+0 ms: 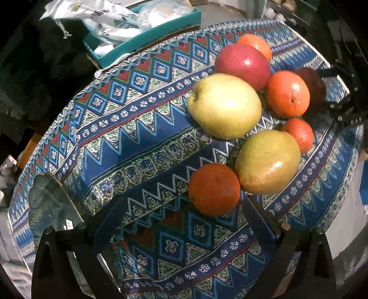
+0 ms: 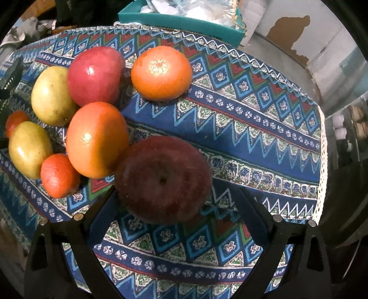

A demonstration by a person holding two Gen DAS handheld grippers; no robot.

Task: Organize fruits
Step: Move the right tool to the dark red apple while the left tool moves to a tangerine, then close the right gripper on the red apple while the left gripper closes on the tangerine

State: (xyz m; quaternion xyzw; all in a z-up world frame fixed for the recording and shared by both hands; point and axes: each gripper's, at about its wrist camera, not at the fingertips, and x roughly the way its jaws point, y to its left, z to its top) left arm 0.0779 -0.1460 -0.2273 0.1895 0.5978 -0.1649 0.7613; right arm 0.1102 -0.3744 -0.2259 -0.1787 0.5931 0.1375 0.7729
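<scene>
Patterned table (image 2: 253,128) below, right gripper (image 2: 177,220) jaws spread astride the dark red apple (image 2: 163,179); closing off-centre could roll it into the neighbouring orange (image 2: 96,140).

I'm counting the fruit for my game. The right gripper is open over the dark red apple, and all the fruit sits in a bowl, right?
Not quite. The right gripper is open over the dark red apple, but the right wrist view shows the fruit lying straight on the patterned cloth, not in a bowl.

Four oranges (image 2: 161,72); four apples (image 2: 95,74); one teal box (image 2: 181,21).
</scene>
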